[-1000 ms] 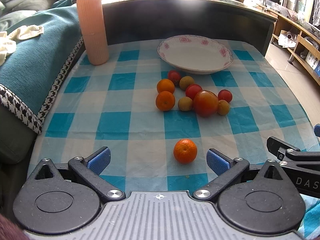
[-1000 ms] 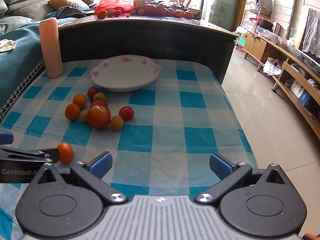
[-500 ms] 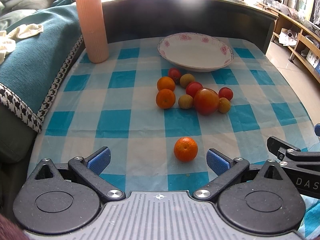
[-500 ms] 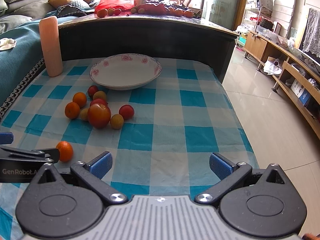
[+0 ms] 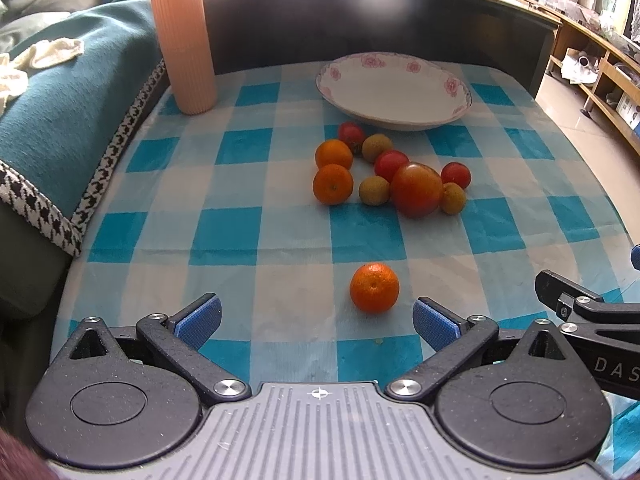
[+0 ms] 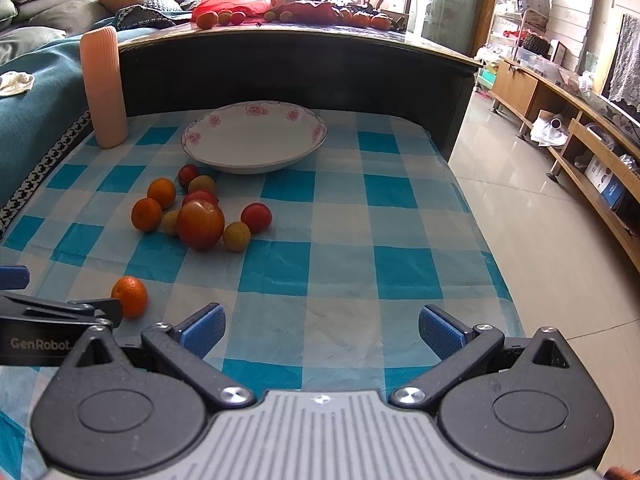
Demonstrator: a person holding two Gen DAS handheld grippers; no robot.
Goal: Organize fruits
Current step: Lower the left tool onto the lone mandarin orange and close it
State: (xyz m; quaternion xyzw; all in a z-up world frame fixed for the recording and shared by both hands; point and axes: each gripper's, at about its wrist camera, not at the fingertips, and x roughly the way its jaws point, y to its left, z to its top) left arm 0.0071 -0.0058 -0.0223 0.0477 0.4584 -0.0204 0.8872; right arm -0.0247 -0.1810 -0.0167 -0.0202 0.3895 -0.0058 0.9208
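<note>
A lone orange lies on the blue checked cloth just ahead of my left gripper, which is open and empty. A cluster of oranges, a big red tomato, small red tomatoes and yellowish fruits lies in front of the white flowered bowl, which is empty. My right gripper is open and empty over the cloth, to the right of the lone orange.
A tall peach ribbed cylinder stands at the back left. A dark raised ledge runs behind the bowl. A teal blanket lies at the left. The table's right edge drops to a tiled floor.
The left gripper has crept slightly forward toward the lone orange. The right gripper has barely moved. Both stay open.
</note>
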